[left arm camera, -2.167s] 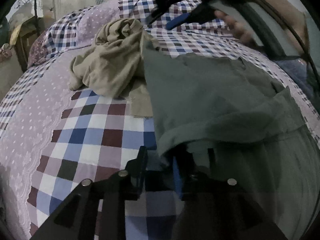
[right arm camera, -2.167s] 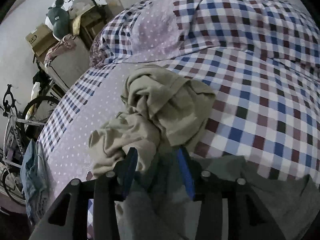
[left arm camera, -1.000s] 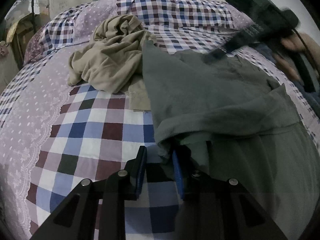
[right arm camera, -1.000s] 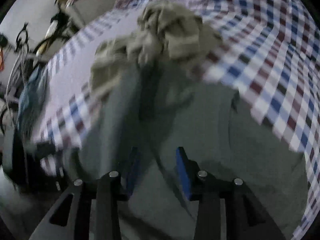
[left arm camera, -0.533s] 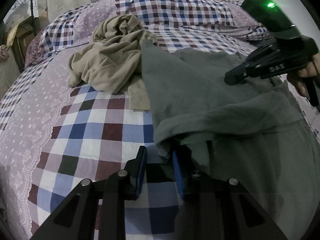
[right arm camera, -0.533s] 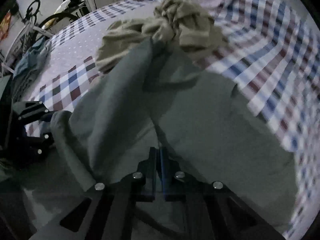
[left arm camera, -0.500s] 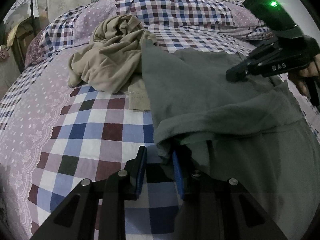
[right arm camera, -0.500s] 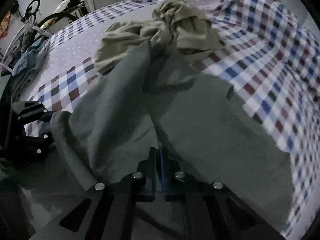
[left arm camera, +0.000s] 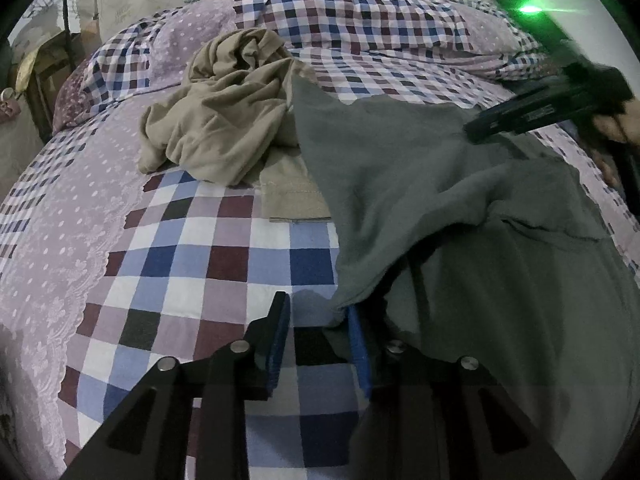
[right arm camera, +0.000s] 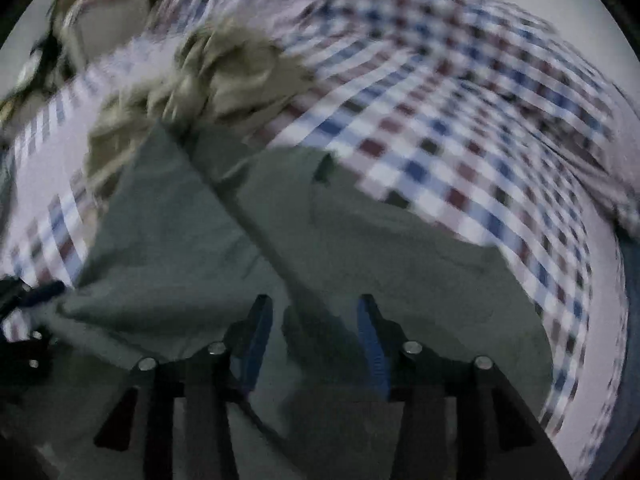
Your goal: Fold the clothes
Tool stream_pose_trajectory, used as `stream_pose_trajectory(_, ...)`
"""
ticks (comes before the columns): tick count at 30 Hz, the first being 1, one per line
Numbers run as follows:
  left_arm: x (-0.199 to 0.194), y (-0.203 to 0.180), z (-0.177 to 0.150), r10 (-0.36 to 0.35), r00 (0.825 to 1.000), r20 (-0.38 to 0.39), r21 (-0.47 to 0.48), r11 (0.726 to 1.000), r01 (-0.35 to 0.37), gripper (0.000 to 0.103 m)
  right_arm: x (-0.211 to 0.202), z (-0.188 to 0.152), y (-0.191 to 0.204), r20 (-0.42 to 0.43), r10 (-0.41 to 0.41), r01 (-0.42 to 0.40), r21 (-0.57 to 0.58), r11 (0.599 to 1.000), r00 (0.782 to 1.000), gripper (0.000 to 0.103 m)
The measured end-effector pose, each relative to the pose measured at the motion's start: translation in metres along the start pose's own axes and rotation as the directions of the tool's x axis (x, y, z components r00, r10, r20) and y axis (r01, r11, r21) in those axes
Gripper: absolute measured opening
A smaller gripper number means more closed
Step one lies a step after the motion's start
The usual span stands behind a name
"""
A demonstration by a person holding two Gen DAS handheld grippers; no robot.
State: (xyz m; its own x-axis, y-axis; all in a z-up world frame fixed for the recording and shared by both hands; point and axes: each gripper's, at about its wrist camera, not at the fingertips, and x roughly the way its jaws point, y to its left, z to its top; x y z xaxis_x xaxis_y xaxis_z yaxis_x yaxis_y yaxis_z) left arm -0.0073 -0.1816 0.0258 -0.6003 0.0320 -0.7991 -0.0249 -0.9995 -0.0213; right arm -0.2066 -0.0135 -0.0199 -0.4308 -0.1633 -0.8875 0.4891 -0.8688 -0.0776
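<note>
On the bed (left arm camera: pixel 208 264), the shirt (left arm camera: pixel 420 184) spreads from centre toward 4 o'clock. The crumpled garment (left arm camera: pixel 224 120) lies at its 10 o'clock, partly under its edge. Pillows (left arm camera: pixel 360 24) sit behind, at 12 o'clock.

The left wrist camera sat low over the bed (left arm camera: pixel 208 256), looking along its jaws toward the far pillows, close to the grey garment (left arm camera: pixel 400 168). The right wrist camera, blurred, looked down from close above the same grey garment (right arm camera: pixel 360 264). Both views shared that garment, the beige clothes (left arm camera: pixel 224 120) beyond it, and the checked bedding.
</note>
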Motion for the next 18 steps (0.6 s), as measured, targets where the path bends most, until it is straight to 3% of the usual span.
stream_pose_trajectory(4, -0.004, 0.002, 0.002, 0.017, 1.0, 0.026, -0.008, 1.0, -0.017, 0.045, -0.051, -0.048, -0.042, 0.095, 0.023, -0.038, 0.153, 0.987, 0.995, 0.048)
stream_pose_trajectory(7, -0.003, 0.002, 0.005, 0.016, 0.999, 0.033, -0.017, 1.0, -0.015, 0.045, -0.091, -0.103, -0.073, 0.146, -0.011, -0.03, 0.274, 0.961, 0.989, 0.048)
stream_pose_trajectory(12, -0.01, -0.002, 0.009, 0.03, 0.997, 0.073, -0.011, 1.0, -0.029, 0.045, -0.132, -0.215, -0.125, 0.146, -0.057, -0.021, 0.486, 0.873, 0.988, 0.049)
stream_pose_trajectory(13, -0.011, -0.003, 0.01, 0.04, 0.996, 0.077, -0.009, 0.999, -0.04, 0.041, -0.13, -0.231, -0.129, 0.153, -0.041, -0.044, 0.514, 0.857, 0.987, 0.05)
stream_pose_trajectory(14, -0.01, -0.003, 0.01, 0.051, 0.996, 0.075, -0.005, 0.999, -0.051, 0.033, -0.13, -0.239, -0.129, 0.167, -0.03, -0.061, 0.513, 0.856, 0.986, 0.049)
stream_pose_trajectory(18, -0.004, -0.004, 0.008, 0.089, 0.994, 0.055, 0.016, 0.996, -0.09, 0.021, -0.127, -0.259, -0.121, 0.223, 0.013, -0.124, 0.491, 0.862, 0.975, 0.048)
